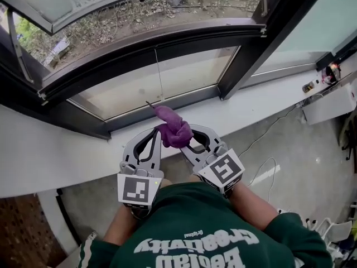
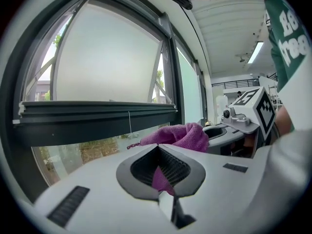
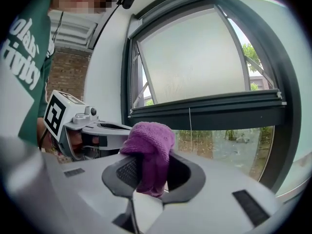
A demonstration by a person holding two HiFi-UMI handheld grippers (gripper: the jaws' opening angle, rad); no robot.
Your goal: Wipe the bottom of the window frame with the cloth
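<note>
Holding one end of the purple cloth (image 1: 173, 128), the left gripper (image 1: 158, 132) has its jaws closed narrow. Its own view shows a purple fold pinched between them (image 2: 161, 175), with the rest of the cloth (image 2: 183, 135) bunched just past the tips toward the right gripper.

The cloth hangs as a twisted wad between the two grippers. A loose tail points forward from the tips.

The right gripper (image 1: 192, 133) is likewise clamped on the cloth. In its own view (image 3: 148, 177) a thick fold (image 3: 148, 140) fills the gap between the jaws and rises above them.

Ahead of both sets of tips runs the dark bottom rail of the window frame (image 1: 134, 120). The white sill (image 1: 67, 155) lies below the grippers. The cloth appears close to the rail but not pressed against it; contact by the tail cannot be confirmed.

Task status, as judged: the cloth is secured in both grippers. No wiping stroke is under way, so the full length of the rail remains to be wiped.
</note>
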